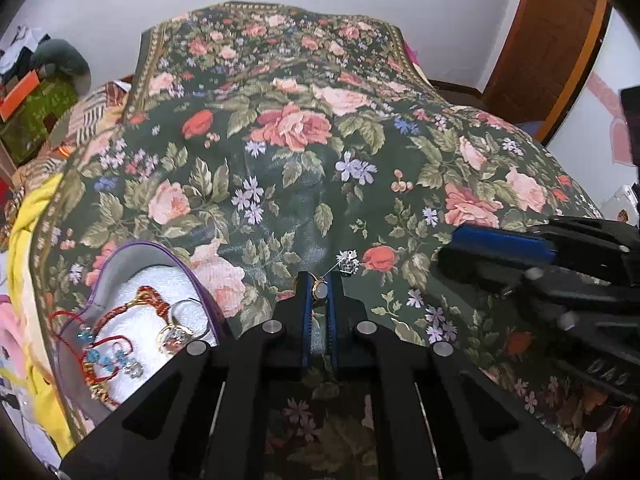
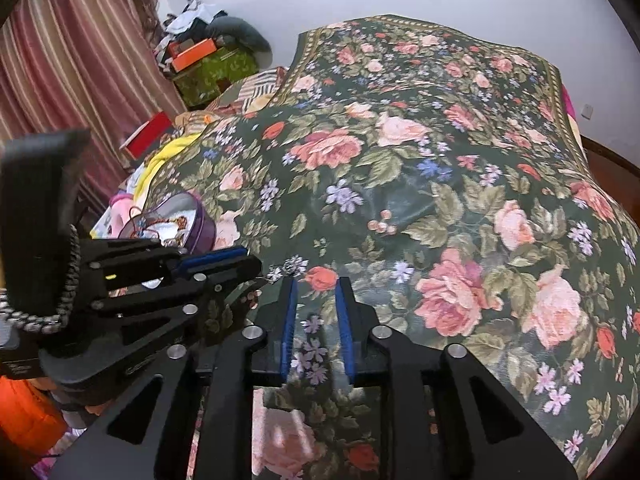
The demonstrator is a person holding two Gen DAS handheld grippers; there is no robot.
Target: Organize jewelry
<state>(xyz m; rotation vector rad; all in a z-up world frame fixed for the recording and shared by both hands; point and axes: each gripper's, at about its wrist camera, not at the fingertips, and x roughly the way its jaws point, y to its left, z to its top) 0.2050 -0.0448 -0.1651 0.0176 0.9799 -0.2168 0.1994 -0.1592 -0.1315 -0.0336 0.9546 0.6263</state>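
My left gripper (image 1: 319,280) is shut on a gold ring with a pale oval stone (image 1: 320,289), low over the floral bedspread (image 1: 304,168). A small silver earring (image 1: 347,263) lies on the cloth just past its tips; it also shows in the right wrist view (image 2: 285,269). A purple heart-shaped jewelry box (image 1: 132,312) at the lower left holds red cord bracelets, blue beads and a ring (image 1: 176,334). My right gripper (image 2: 316,284) is open and empty, hovering just right of the left gripper (image 2: 224,264). The box also shows in the right wrist view (image 2: 180,220).
The bed is covered by the dark green floral spread (image 2: 440,200). Yellow cloth (image 1: 32,240) and other clothes lie along the bed's left edge. A green box with an orange box (image 2: 200,56) on it stands by a striped curtain (image 2: 60,60). A wooden door (image 1: 552,40) is at the far right.
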